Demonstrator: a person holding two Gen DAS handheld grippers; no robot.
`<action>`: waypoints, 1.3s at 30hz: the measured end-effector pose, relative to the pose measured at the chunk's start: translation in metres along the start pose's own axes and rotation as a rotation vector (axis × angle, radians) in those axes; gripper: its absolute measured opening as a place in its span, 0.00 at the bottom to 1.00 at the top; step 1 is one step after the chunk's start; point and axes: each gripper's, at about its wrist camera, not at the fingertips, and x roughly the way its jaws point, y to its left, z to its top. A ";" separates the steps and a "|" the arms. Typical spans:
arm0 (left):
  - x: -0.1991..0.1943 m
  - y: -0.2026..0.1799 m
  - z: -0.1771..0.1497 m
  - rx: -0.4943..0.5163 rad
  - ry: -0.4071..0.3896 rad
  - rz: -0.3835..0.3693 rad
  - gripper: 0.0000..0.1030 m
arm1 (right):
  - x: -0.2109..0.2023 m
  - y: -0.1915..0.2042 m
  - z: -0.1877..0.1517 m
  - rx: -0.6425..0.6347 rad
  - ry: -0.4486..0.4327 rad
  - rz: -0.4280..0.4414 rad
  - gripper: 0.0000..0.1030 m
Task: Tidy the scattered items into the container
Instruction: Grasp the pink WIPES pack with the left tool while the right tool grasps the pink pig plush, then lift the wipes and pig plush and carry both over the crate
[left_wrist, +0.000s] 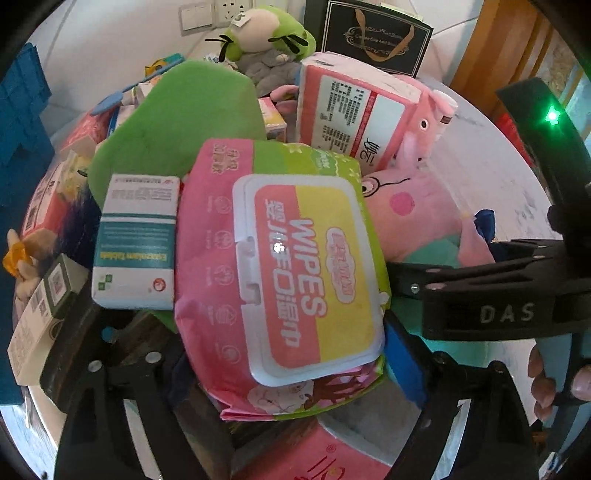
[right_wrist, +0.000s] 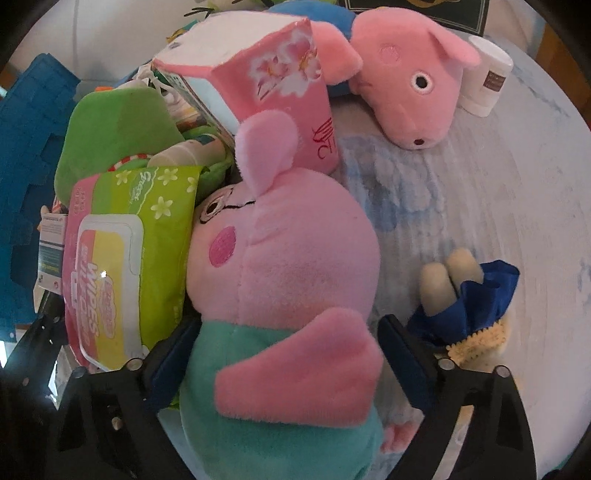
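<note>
Your left tongs (left_wrist: 280, 354) are standing apart around the "WIPES" pack (left_wrist: 295, 266), whose lower end is hiding the pads. Your right tongs (right_wrist: 284, 354) are standing apart around one pig (right_wrist: 280, 288) in a teal shirt. A second pig (right_wrist: 417, 92) is lying on the tabletop (right_wrist: 480, 206). The container is not clear to see.

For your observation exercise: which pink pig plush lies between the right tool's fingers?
The pig in the teal top; the smaller pig lies apart beside the white tube.
</note>
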 end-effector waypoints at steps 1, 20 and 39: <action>0.001 0.000 0.001 -0.002 -0.001 -0.001 0.84 | 0.000 0.000 0.000 0.001 -0.001 0.000 0.86; -0.035 -0.026 0.000 0.038 -0.090 0.040 0.74 | -0.061 -0.027 -0.021 0.032 -0.171 0.019 0.68; -0.189 -0.015 -0.005 0.018 -0.384 0.092 0.74 | -0.196 0.052 -0.033 -0.118 -0.493 0.007 0.68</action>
